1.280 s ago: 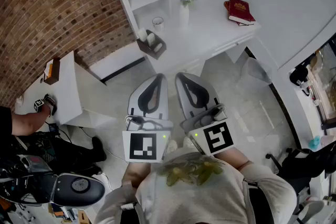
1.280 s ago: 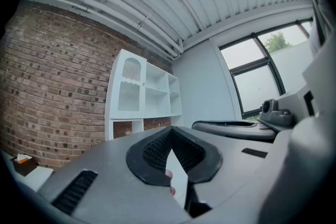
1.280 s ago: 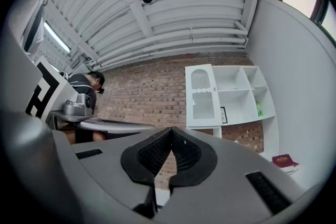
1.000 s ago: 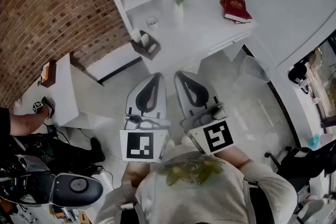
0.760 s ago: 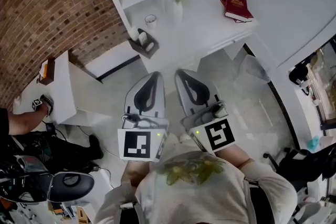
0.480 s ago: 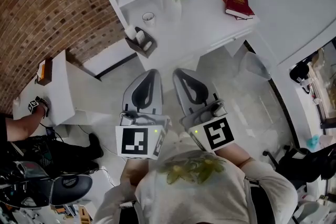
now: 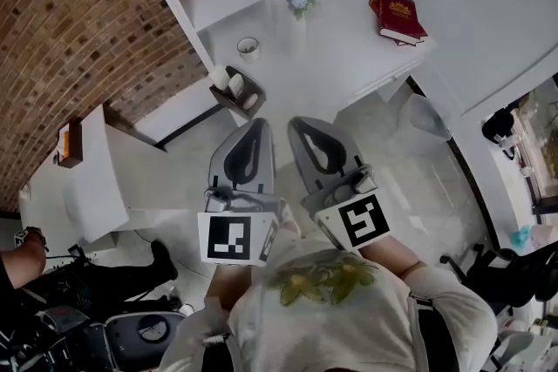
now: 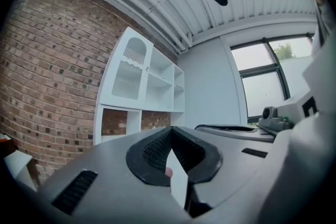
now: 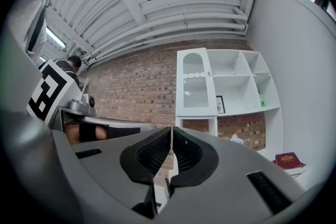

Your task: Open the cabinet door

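Leftward, facing the cabinet door (image 8: 128,73), closed, at the upper left of the white shelf unit (image 8: 164,81) on the brick wall (image 8: 58,71). Well short of it, holding the left gripper (image 7: 261,126) level, jaws together, empty. Just beside, holding the right gripper (image 7: 297,123), jaws likewise closed on nothing.

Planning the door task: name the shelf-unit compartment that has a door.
The tall upper-left compartment: a door covers its front; the others stand open.

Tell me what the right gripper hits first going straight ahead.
Probably the white shelf unit, around the open niche below its closed cabinet door; nothing shows nearer, though depth is unclear.
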